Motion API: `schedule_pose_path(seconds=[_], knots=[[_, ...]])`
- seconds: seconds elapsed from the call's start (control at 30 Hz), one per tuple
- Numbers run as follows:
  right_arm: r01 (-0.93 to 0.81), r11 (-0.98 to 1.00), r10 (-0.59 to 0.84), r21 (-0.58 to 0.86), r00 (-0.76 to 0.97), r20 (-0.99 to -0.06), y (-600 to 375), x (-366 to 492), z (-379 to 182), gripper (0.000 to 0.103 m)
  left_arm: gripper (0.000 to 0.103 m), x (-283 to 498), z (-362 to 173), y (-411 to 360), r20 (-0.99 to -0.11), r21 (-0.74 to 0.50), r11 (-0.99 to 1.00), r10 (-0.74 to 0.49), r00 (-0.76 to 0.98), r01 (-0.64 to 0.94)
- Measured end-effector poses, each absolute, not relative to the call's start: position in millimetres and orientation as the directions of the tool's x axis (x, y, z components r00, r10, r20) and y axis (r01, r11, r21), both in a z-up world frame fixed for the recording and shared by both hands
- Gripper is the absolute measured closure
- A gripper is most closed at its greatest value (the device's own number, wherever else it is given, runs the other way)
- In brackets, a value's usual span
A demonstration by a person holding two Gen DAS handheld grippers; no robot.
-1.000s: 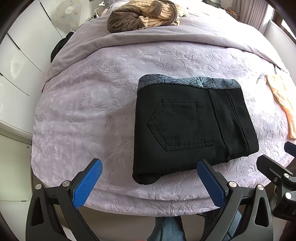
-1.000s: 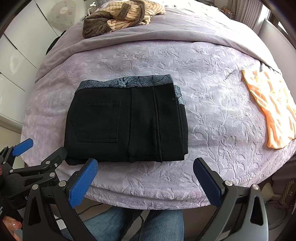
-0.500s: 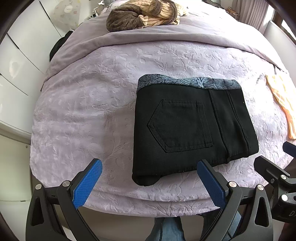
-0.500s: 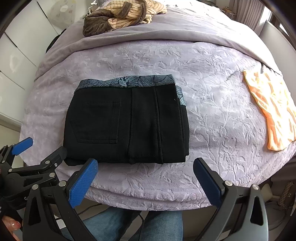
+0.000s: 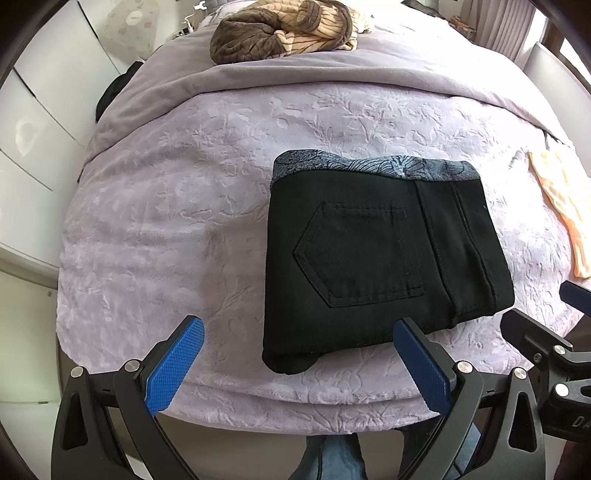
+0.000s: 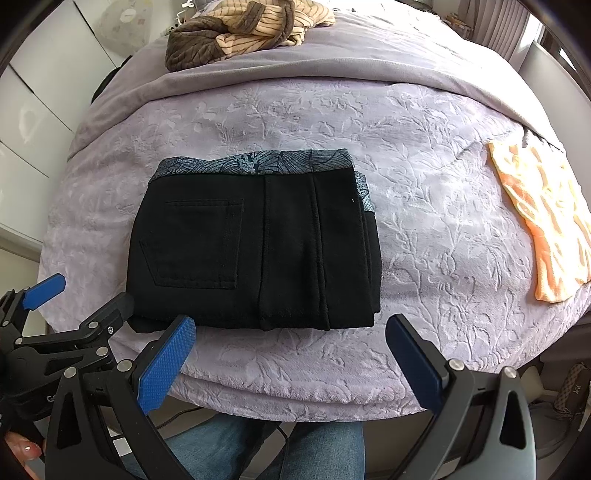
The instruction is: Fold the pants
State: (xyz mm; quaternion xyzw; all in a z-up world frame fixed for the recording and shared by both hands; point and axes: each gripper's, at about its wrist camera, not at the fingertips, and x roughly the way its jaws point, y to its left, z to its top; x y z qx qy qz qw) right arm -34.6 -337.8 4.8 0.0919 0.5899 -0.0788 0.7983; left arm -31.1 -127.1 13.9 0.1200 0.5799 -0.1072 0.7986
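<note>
lilac embossed bedspread (image 5: 177, 206) underneath, carrying the black pants (image 5: 369, 258) folded into a thick, tidy rectangle near the front edge, back pocket facing up, seams running front to back, grey leaf-print lining showing along the far edge. orange cloth (image 6: 543, 221) flat, well apart to the right; brown-and-striped garment (image 6: 236, 29) heaped far back. left gripper (image 5: 299, 365) and right gripper (image 6: 291, 362) both spread wide, holding nothing, hovering just short of the pants.

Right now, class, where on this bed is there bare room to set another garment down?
Bare quilt lies between the pants and the orange cloth. More lies left of the pants, toward the bed's edge, and beyond them up to the grey fold. The head end is crowded by the brown pile.
</note>
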Motion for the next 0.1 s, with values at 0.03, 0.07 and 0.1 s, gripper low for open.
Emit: schedule_pose_path(seconds=[0.03,0.07,0.1], knots=[[0.234,0.971,-0.016,0.054,0.291,-0.957,-337.9,-33.8,4.4,0.000,0.000,-31.3,13.9,-127.9,-0.952,0.071,0.947,-0.030,0.306,0.314],[0.233,0.971,-0.016,0.055,0.290,-0.957,-338.1,-32.8,4.0,0.000,0.000,-31.3,13.6,-127.9,-0.952,0.072,0.946,-0.030,0.305,0.316],[0.232,0.971,-0.015,0.054,0.289,-0.957,-338.4,-31.9,3.6,0.000,0.000,-31.0,13.2,-127.9,-0.952,0.072,0.946,-0.029,0.304,0.317]])
